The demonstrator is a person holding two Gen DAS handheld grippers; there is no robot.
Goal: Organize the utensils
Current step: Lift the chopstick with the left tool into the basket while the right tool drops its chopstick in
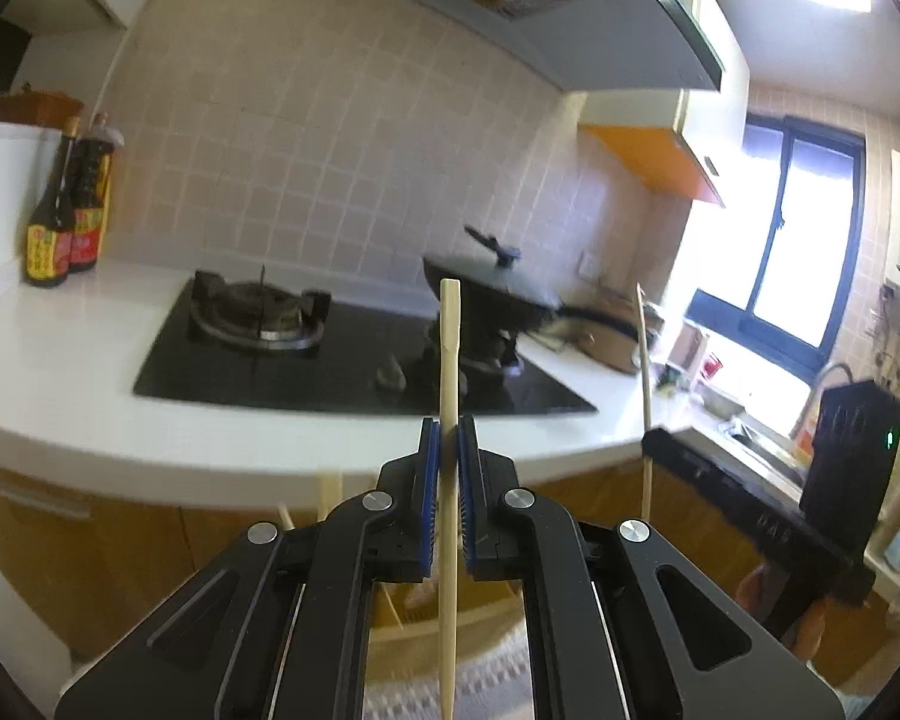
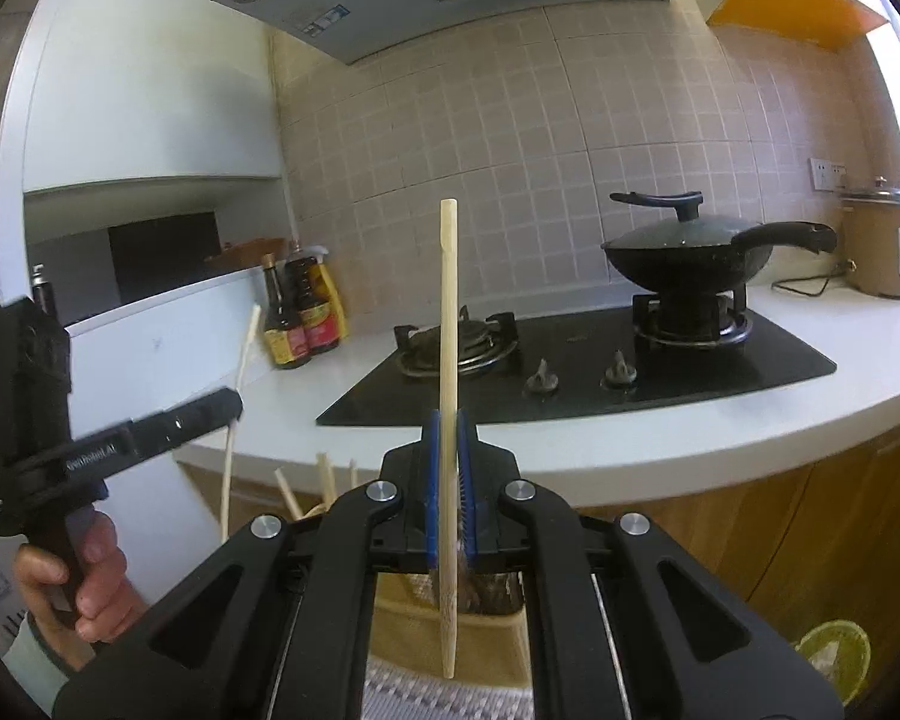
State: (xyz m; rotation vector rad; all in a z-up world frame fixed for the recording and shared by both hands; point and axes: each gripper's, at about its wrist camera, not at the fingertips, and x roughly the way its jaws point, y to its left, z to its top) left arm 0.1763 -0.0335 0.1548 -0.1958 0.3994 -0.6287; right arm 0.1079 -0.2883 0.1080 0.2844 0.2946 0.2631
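Observation:
My left gripper (image 1: 448, 438) is shut on a pale wooden chopstick (image 1: 449, 348) that stands upright between its blue pads. My right gripper (image 2: 448, 432) is shut on a second upright wooden chopstick (image 2: 448, 300). Each gripper shows in the other's view: the right one at the right of the left wrist view (image 1: 654, 438) with its chopstick (image 1: 645, 372), the left one at the left of the right wrist view (image 2: 231, 405) with its chopstick (image 2: 243, 354). Below the grippers stands a tan utensil holder (image 2: 486, 642) with more chopsticks (image 2: 327, 477) sticking out.
A white counter (image 2: 720, 432) carries a black gas hob (image 2: 570, 366) with a lidded black wok (image 2: 690, 252). Sauce bottles (image 2: 300, 312) stand at the counter's left, a rice cooker (image 2: 882, 246) at the right. Wooden cabinets (image 2: 810, 528) are below. A sink (image 1: 750, 438) lies by the window.

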